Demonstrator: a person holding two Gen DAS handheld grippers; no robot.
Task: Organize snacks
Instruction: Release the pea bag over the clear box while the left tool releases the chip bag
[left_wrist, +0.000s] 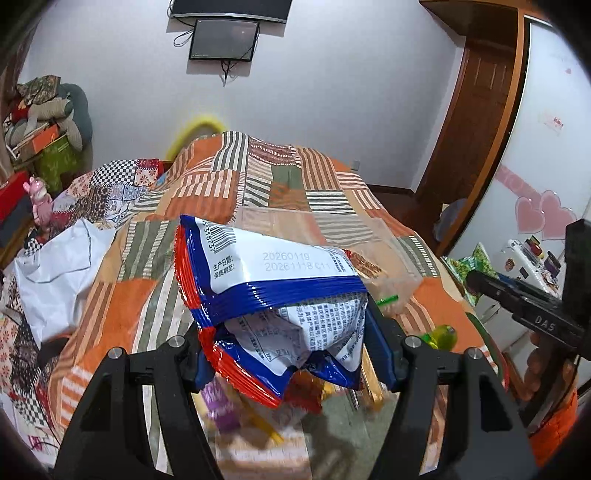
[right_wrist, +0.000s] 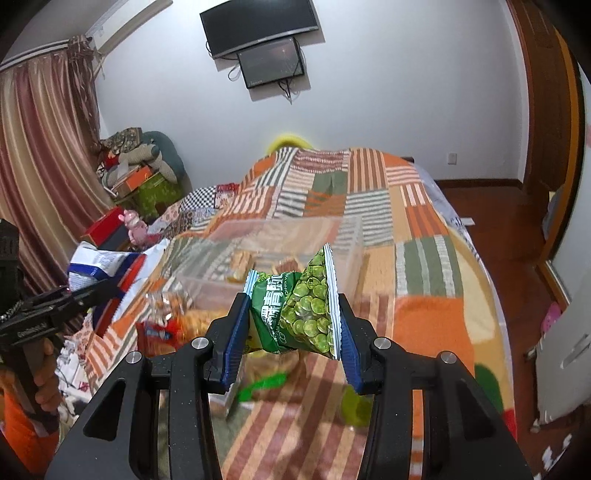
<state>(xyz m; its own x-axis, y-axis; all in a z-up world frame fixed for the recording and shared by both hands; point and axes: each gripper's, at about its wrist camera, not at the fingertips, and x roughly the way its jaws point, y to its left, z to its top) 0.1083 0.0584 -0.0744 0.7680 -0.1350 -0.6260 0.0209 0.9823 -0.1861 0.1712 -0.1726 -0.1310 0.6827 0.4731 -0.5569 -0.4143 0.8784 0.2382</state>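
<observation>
While the left hand-held gripper (left_wrist: 291, 354) pinches a blue-and-white snack bag (left_wrist: 273, 291) above the bed (left_wrist: 295, 192), its jaws closed onto the crumpled lower part, the clear bin (left_wrist: 391, 266) lies ahead and right of it. I would carry the bag over the near rim before loosening.

Seen from the right wrist, the right hand-held gripper (right_wrist: 291, 325) clamps a green pea packet (right_wrist: 299, 310); the clear bin (right_wrist: 347, 240) sits just ahead, loose snacks (right_wrist: 173, 325) to its left, open bedspread to its right.
</observation>
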